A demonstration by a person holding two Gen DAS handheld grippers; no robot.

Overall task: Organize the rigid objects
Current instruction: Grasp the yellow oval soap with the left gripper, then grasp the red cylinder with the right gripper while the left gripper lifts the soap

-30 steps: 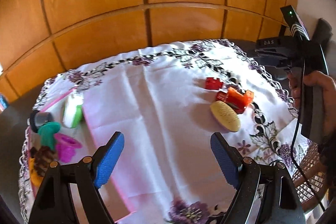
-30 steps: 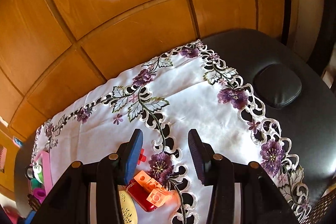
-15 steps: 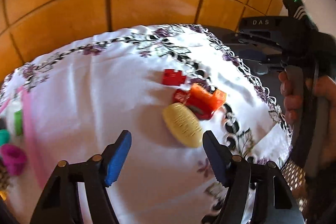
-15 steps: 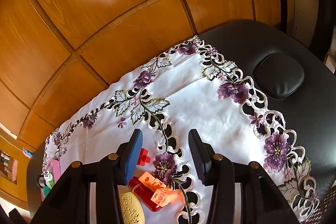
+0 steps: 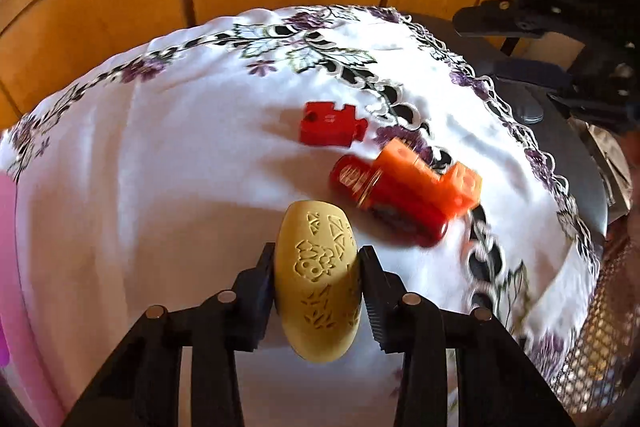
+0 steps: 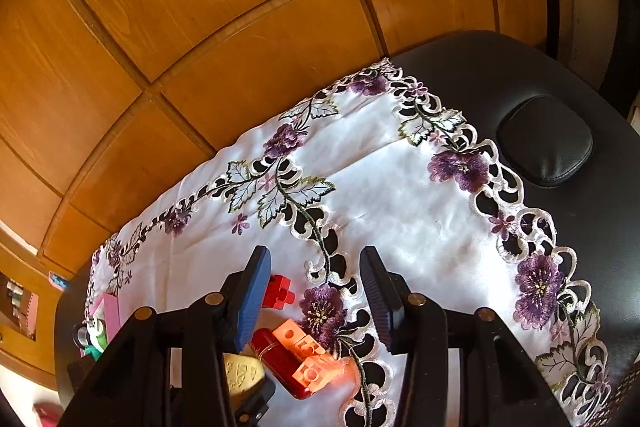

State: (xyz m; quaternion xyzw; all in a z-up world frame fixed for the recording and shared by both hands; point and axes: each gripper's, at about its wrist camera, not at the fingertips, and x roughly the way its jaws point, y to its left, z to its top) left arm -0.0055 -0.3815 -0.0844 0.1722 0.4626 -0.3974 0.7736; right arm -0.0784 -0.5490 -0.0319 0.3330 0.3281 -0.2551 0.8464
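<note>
Closing on the yellow oval piece, the left gripper has a pad against each of its long sides, about midway along its length, while it lies on the white embroidered tablecloth. That piece looks hard and light, probably a moulded or carved block with a raised pattern on top; its rounded flanks may let it squirt forward out of the pads, so the broad middle seems the safest hold. Just beyond it lie a red cylindrical bottle with an orange block resting on it, and a red block a little farther off, all likely stiff plastic and easy to pinch across flat faces. The right gripper hangs above the cloth with its jaws apart and nothing between them.
</note>
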